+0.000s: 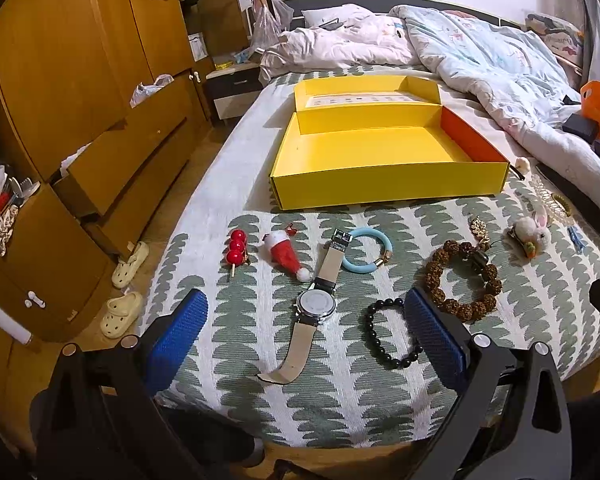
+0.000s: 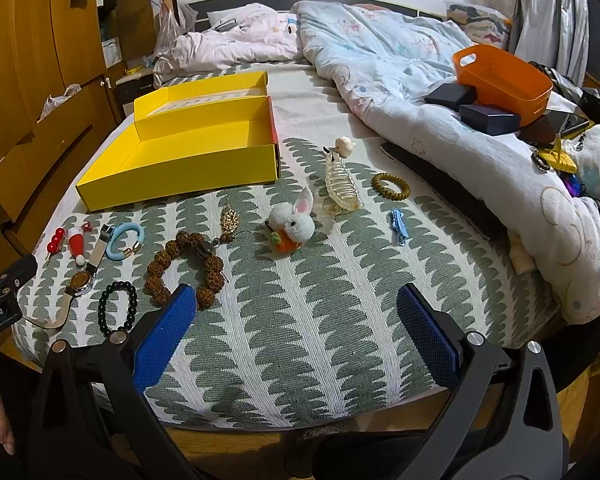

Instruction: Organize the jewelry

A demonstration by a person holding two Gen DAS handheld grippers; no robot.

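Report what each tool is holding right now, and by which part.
Nothing is held. The left tool hangs open above the watch; the right tool hangs open above bare bedspread.

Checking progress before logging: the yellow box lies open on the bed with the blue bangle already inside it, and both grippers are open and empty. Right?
Not quite. The blue bangle lies on the bedspread in front of the empty yellow box, beside the watch, as the left wrist view shows. The rest holds.

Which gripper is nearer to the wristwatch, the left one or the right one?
Left. The left gripper hangs open directly over the wristwatch, which lies between its fingers. The right gripper is off to the watch's right, beyond the brown bead bracelet.
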